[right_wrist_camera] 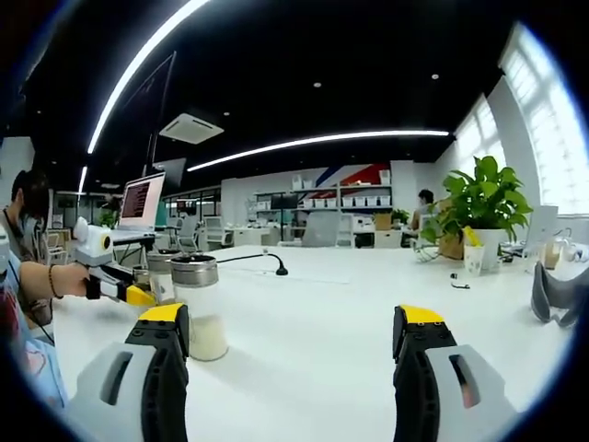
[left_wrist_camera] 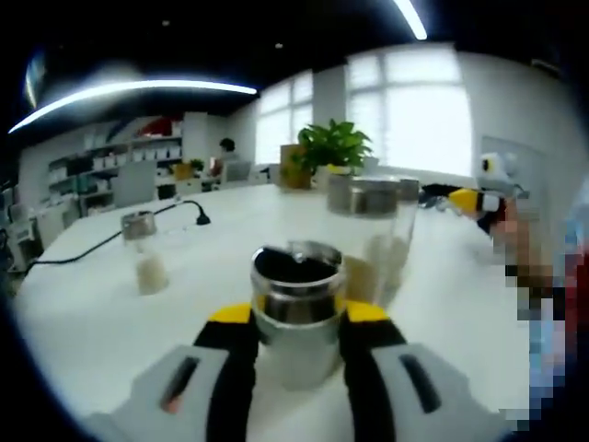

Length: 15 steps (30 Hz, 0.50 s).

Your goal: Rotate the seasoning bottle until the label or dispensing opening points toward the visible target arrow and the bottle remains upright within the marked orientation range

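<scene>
On the white table (left_wrist_camera: pixel 83 322) the turning step looks under way — the left gripper (left_wrist_camera: pixel 296 318) has its jaws closed on the seasoning bottle (left_wrist_camera: pixel 296 308), which stands upright near the table's front edge, dark cap uppermost. The right gripper (right_wrist_camera: pixel 290 345) is held apart with jaws wide and empty. No target arrow is visible, so the next twist needs the heading found first — bottle kept vertical.
</scene>
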{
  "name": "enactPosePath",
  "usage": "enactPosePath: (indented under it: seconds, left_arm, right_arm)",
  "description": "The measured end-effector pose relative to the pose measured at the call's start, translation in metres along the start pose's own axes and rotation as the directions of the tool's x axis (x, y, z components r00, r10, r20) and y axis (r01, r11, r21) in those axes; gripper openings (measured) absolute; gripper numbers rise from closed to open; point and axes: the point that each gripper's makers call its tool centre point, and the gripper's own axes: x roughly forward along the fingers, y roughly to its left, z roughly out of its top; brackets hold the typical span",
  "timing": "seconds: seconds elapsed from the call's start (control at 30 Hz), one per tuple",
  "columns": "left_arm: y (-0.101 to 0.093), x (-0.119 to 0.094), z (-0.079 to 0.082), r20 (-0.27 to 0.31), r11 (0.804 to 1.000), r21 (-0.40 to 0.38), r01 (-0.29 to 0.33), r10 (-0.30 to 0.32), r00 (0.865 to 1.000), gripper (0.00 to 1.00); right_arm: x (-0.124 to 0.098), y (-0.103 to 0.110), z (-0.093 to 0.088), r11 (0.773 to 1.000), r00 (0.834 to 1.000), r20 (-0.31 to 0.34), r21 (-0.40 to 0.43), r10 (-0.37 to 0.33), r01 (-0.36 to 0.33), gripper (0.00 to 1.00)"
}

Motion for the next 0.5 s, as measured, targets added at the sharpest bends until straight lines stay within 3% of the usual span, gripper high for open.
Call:
enactPosePath:
  seconds: [0.17,0.23,0.33,0.37,0.5]
  left_arm:
    - [-0.003,0.001,0.001,0.008,0.995,0.023,0.099,-0.1,0.995,0.36]
    - [-0.006,0.002,0.002,0.012,0.986,0.035,0.164,-0.165,0.986,0.36]
    - [-0.008,0.004,0.002,0.006,0.968,0.058,0.245,-0.245,0.969,0.36]
    - [-0.01,0.003,0.001,-0.002,0.955,0.066,0.288,-0.288,0.957,0.36]
    - [-0.011,0.001,0.001,-0.009,0.928,0.084,0.364,-0.364,0.931,0.36]
  right_arm:
    - [-0.004,0.013,0.022,0.993,0.997,0.075,-0.118,0.028,-0.019,0.99]
    - [-0.006,0.017,0.029,0.99,0.994,0.098,-0.136,0.037,-0.023,0.99]
    - [-0.007,0.019,0.033,0.988,0.994,0.105,-0.153,0.036,-0.019,0.99]
    - [-0.007,0.019,0.032,0.987,0.995,0.095,-0.16,0.026,-0.01,0.99]
    - [-0.004,0.027,0.036,0.985,0.994,0.098,-0.173,0.041,-0.023,0.99]
